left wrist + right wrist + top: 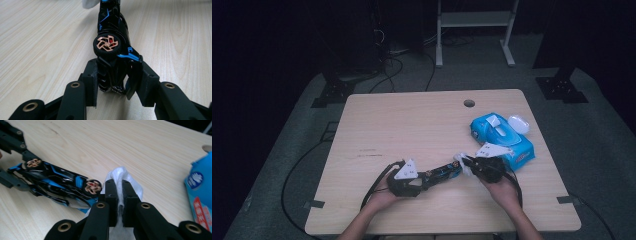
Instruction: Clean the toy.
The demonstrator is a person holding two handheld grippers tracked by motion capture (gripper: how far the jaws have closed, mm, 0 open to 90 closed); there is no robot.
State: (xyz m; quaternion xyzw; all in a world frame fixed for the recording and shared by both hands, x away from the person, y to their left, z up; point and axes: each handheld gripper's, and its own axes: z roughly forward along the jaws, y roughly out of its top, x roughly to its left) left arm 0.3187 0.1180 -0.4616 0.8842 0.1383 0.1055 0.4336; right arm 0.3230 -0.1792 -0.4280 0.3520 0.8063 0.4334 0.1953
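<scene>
Car (112, 50) clamped in left claw (117, 82), wipe (122, 176) alongside.

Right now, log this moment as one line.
left gripper: shut on toy car | right gripper: shut on wipe at car's front | wipes pack: open

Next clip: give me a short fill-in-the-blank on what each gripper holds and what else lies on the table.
1. The left gripper is shut on a black and blue toy ____.
2. The right gripper pinches a white ____ at the toy's front end.
3. The pack of wipes on the table is mostly ____ in colour.
4. The toy's wheel has ____-coloured spokes.

Missing words: car; wipe; blue; copper
</scene>
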